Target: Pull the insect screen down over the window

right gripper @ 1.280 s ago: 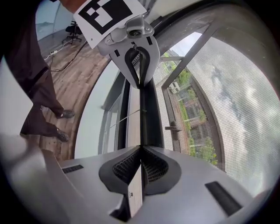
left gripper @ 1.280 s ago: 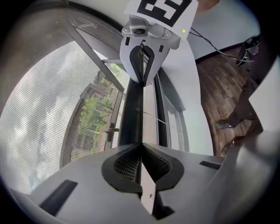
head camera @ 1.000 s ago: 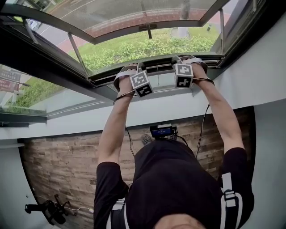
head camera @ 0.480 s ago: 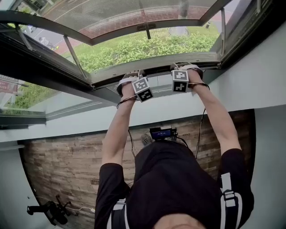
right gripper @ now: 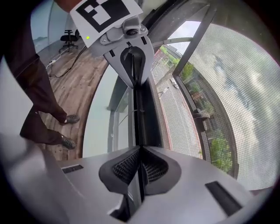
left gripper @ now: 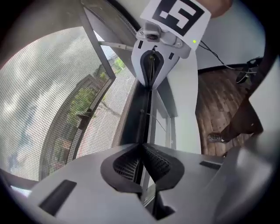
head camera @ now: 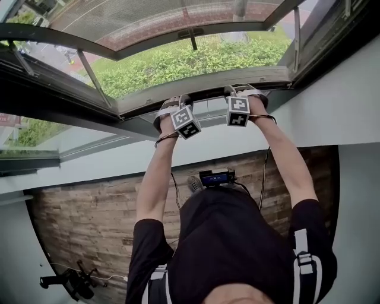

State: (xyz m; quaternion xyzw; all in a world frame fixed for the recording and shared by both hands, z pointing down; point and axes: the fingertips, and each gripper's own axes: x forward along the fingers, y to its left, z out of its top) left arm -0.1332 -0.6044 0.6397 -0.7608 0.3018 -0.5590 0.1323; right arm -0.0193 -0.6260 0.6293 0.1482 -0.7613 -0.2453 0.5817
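Fingers (left gripper: pixel 127 164) of your left gripper (head camera: pixel 173 102) and right gripper (head camera: pixel 242 92) are clamped shut, side by side, on the bottom bar (head camera: pixel 202 89) of the insect screen (head camera: pixel 148 18). Its mesh stretches above the bar across the window frame (head camera: pixel 71 89), with a green hedge (head camera: pixel 196 59) outside.

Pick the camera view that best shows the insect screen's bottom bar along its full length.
Head view: the bottom bar shows nearly end to end. Each gripper view looks along it, showing only a foreshortened strip.
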